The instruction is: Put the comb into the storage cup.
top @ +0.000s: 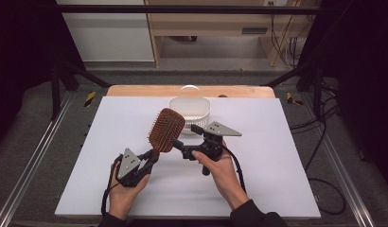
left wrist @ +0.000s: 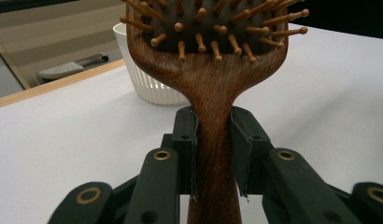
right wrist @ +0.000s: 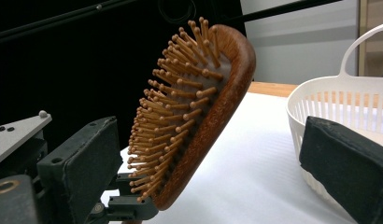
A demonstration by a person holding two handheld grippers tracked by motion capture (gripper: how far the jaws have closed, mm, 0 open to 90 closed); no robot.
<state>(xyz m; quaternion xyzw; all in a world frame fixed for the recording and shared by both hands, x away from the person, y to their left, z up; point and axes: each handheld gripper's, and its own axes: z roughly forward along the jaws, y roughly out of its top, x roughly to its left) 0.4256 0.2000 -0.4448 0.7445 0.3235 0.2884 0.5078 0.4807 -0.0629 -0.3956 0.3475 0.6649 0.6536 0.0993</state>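
Observation:
A wooden paddle hairbrush (top: 167, 129) with wooden bristles stands tilted above the white table. My left gripper (top: 152, 155) is shut on its handle (left wrist: 213, 154), both pads pressed against the narrow neck just under the head. The brush head (right wrist: 203, 107) is in the right gripper view, its bristles turned toward the left jaw. My right gripper (top: 187, 140) is open, with its jaws wide on either side of the brush head and a gap on both sides. A white slotted basket (top: 189, 111) with a handle stands just behind the brush.
The white table sheet (top: 277, 142) has free room left and right of the hands. Its wooden far edge (top: 135, 90) lies behind the basket (right wrist: 339, 102). Black frame bars and cables run along the table's sides.

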